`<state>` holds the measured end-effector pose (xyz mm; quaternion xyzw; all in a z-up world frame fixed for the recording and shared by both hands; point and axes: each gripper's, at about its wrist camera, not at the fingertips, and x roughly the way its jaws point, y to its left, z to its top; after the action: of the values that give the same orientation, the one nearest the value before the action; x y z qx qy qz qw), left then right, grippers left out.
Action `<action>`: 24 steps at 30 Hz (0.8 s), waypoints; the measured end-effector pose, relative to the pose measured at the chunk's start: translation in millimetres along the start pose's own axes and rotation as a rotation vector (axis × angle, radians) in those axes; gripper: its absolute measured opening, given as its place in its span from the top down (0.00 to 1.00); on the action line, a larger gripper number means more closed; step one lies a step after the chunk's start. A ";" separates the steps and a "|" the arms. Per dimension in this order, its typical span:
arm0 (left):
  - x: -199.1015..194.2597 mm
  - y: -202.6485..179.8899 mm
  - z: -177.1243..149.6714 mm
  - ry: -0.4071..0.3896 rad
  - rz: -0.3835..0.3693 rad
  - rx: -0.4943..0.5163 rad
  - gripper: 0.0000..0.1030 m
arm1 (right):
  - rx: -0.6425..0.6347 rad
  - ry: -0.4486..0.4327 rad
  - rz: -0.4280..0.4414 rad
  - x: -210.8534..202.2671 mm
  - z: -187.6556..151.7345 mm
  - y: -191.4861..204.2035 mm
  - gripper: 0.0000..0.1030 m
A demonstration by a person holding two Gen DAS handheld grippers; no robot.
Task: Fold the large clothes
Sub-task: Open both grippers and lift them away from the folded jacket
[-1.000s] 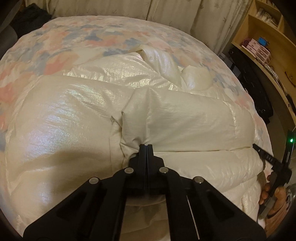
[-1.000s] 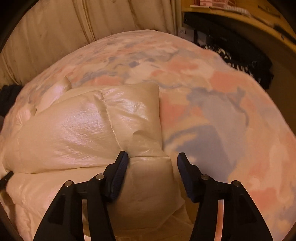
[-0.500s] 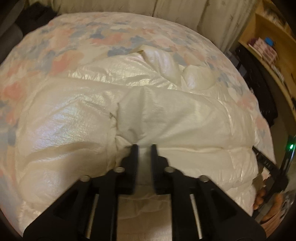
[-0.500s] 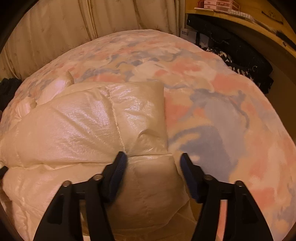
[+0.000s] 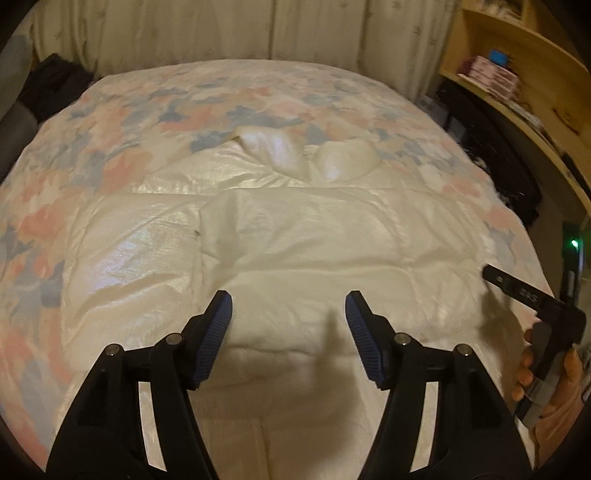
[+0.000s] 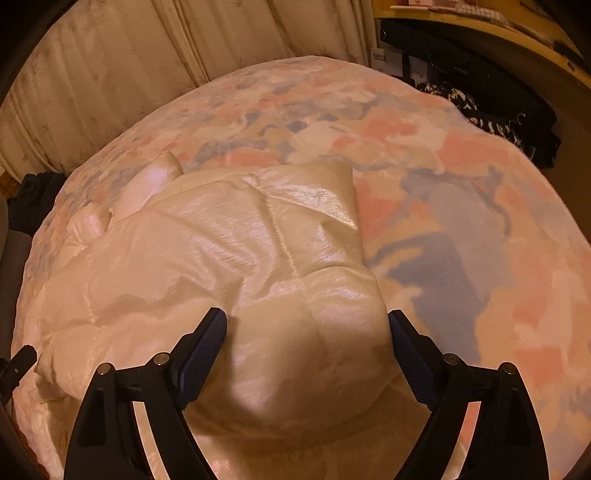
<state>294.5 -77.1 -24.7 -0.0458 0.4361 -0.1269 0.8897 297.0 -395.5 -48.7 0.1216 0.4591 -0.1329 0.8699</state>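
Note:
A cream quilted puffy coat (image 5: 314, 229) lies folded on the floral bedspread (image 5: 110, 122). My left gripper (image 5: 288, 299) hovers above the coat's near middle; its jaws are opening and nothing is between the pads. In the right wrist view the coat's (image 6: 240, 251) folded right-hand end bulges up between the jaws of my right gripper (image 6: 306, 314). Those jaws are also opening, and the pads stand just off the fabric. A finger (image 5: 517, 288) of the right gripper and the hand (image 5: 554, 391) holding it show at the right edge of the left wrist view.
Pale curtains (image 5: 258, 33) hang behind the bed. A wooden shelf (image 5: 517, 74) with boxes runs along the right, with black clothing (image 6: 498, 110) piled below it. A dark bundle (image 5: 51, 85) sits at the bed's far left corner. Bare bedspread (image 6: 461, 184) extends right of the coat.
The left gripper, shut on a coat fold before, has let go, opened wide and lifted away. The right gripper's jaws have spread wider around the coat's end.

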 end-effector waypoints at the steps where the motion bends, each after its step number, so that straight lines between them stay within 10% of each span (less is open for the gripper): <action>1: -4.1 -0.3 -2.4 -0.004 -0.012 -0.003 0.41 | -0.009 -0.004 -0.005 -5.2 -1.5 2.0 0.14; 24: -195.3 -13.2 -131.2 -0.270 -0.011 0.004 0.40 | -0.250 -0.352 -0.016 -238.3 -134.7 71.7 0.13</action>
<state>73.9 -34.2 46.4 -0.0631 0.3117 -0.1253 0.9398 88.9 -255.1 81.8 -0.0158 0.3139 -0.1008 0.9439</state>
